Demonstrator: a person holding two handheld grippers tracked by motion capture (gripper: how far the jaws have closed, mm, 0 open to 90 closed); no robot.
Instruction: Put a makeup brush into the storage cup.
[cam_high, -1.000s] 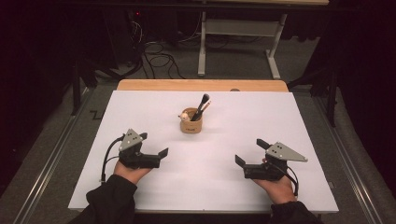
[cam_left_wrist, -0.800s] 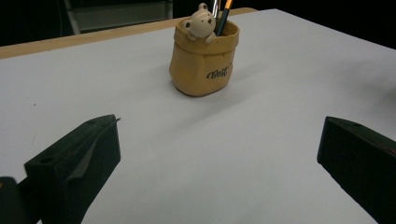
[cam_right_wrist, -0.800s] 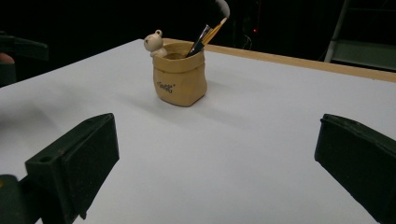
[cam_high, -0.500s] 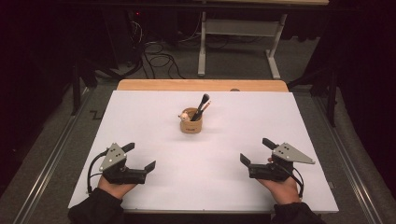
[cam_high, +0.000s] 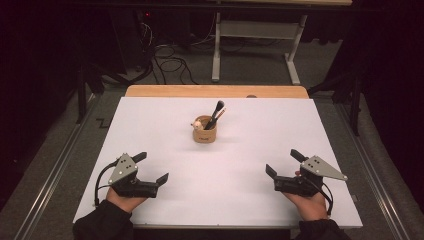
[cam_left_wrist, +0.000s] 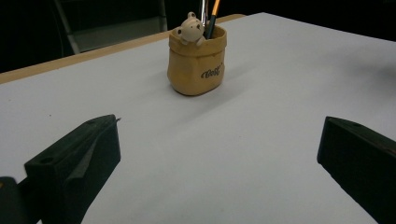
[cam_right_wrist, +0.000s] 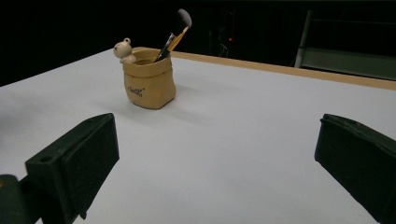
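High view sets the tan pen holder (cam_high: 205, 133) as the landmark: it stands upright on the white table top (cam_high: 220, 200), toward the far middle, just short of the bare wooden strip (cam_high: 165, 91) along the far edge. A small bear figure (cam_high: 198, 124) perches on the holder's left rim, and a dark make-up brush (cam_high: 216, 113) and an orange pencil (cam_high: 220, 114) lean out of it toward the far right. The left gripper (cam_high: 151, 168) lies well apart from the holder, nearer the person and to its left, held in the left hand (cam_high: 125, 200) at the near edge; its jaws stand wide apart with nothing between them. The right gripper (cam_high: 281, 164) lies well apart from the holder too, nearer the person and to its right, held in the right hand (cam_high: 310, 204); its jaws also gape wide and carry nothing. Left gripper view looks along the two black jaws toward the pen holder (cam_left_wrist: 197, 60), which sits beyond them and a little left of the middle of the gap, the bear figure (cam_left_wrist: 190, 30) on its near rim and dark lettering on its side. Right gripper view has the pen holder (cam_right_wrist: 148, 84) beyond the left jaw, bear figure (cam_right_wrist: 123, 50) on its left rim, the brush (cam_right_wrist: 176, 30) slanting up to the right, with bare white table top (cam_right_wrist: 243, 140) between the spread jaws.
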